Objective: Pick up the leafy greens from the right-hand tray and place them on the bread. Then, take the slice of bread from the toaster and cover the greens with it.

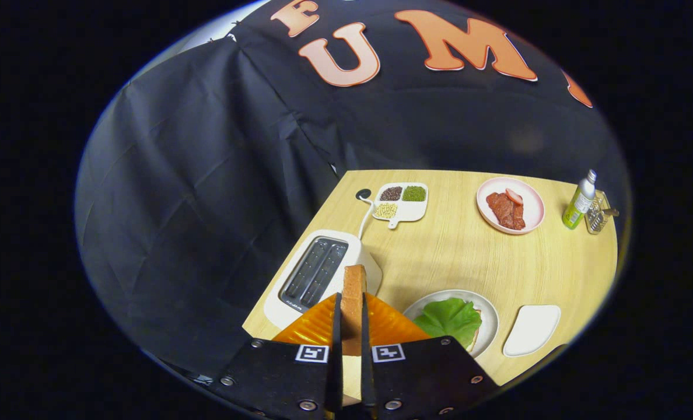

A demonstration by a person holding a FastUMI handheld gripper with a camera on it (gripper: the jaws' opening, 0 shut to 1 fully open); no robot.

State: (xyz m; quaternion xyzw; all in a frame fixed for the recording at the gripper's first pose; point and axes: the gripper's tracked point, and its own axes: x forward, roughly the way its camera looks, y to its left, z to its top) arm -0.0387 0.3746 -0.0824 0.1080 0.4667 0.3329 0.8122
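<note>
Gripper: gripper (pixel 351 332) clenched on the slice of bread (pixel 353 303), one finger pressing each flat face; slice held upright on its edge, lifted above the tabletop (pixel 469 256).
Toaster: toaster (pixel 317 271) sits just beyond the fingers, slightly to their left; both slots look empty, cord running back toward the far edge.
Greens: leafy greens (pixel 450 318) lie on the lower bread on the round plate (pixel 489 318), just right of the fingers.
Right-hand tray: small white tray (pixel 532 329) beside the plate, nothing on it.
Orange item: ribbed orange surface (pixel 317 326) directly under the held slice; cannot tell what it is.
Other items: divided dish of grains (pixel 402 202), pink plate of meat (pixel 510 205), bottle (pixel 580 201), all well apart at the far side.
Progress: greens step appears done; slice appears taken out of the toaster.
Remaining: carry slice right to the plate, lay it flat over the greens, release.
</note>
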